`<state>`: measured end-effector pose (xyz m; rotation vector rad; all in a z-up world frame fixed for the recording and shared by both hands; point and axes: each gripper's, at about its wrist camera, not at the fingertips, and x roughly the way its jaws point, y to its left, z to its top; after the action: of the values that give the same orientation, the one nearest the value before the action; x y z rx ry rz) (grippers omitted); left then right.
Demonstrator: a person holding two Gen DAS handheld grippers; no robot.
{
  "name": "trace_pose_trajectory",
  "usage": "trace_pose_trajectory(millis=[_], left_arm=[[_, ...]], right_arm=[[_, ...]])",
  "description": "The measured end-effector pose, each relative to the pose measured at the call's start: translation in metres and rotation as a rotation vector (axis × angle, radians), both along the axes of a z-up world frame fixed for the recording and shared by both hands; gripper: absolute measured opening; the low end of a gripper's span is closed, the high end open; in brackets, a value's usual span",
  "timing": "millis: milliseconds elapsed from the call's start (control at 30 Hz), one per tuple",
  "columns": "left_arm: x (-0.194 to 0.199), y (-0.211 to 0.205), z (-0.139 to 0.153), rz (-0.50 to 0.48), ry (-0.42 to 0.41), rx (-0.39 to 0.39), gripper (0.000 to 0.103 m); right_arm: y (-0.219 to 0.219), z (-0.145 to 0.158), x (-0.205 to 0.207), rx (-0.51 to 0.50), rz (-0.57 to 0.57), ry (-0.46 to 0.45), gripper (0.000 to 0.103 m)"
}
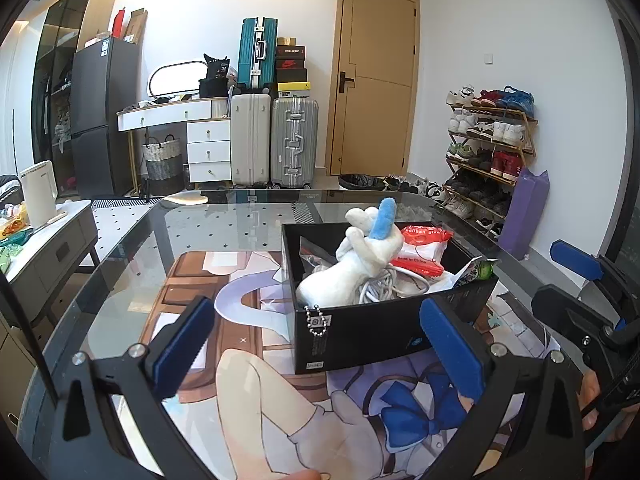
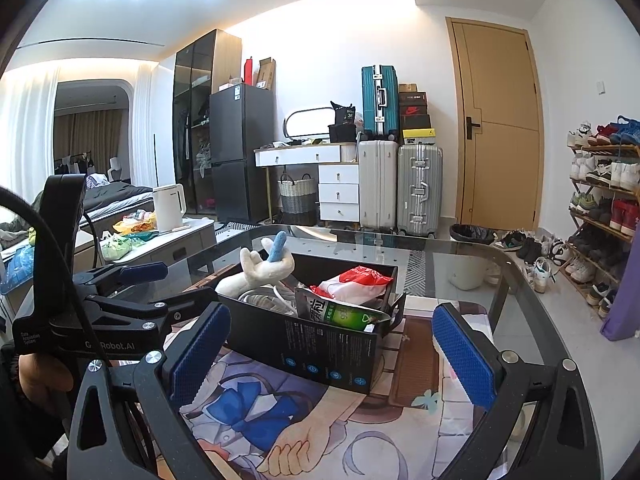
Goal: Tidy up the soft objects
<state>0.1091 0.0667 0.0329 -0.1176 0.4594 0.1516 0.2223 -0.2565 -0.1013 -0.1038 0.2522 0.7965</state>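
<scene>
Across the room a tan door (image 1: 374,80) is shut, and beside it two silver suitcases (image 1: 294,142) stand upright with a teal suitcase (image 1: 258,52) and shoeboxes (image 1: 291,66) stacked above. To the right a shoe rack (image 1: 490,152) is packed with sneakers. Over on the left, a white kettle (image 2: 168,206) sits on a side cabinet (image 2: 176,246), near a dark fridge (image 2: 240,156).

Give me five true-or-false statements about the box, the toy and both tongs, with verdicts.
1. The white plush toy lies in the black box. True.
2. The left tongs grip the toy. False: they are open and hold nothing.
3. A red and white packet is in the box. True.
4. The right tongs are shut on the box. False: they are open, holding nothing.
5. The box stands on the floor. False: it stands on the glass table.
</scene>
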Motion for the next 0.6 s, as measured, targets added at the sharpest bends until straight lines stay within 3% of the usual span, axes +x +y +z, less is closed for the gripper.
trace_pose_trajectory(millis=[600], left_arm=[[-0.0027,-0.0002,0.0007,0.01,0.001,0.003,0.103]], right_arm=[[-0.0011,0.0008,0.0003,0.0,-0.001,0.0,0.102]])
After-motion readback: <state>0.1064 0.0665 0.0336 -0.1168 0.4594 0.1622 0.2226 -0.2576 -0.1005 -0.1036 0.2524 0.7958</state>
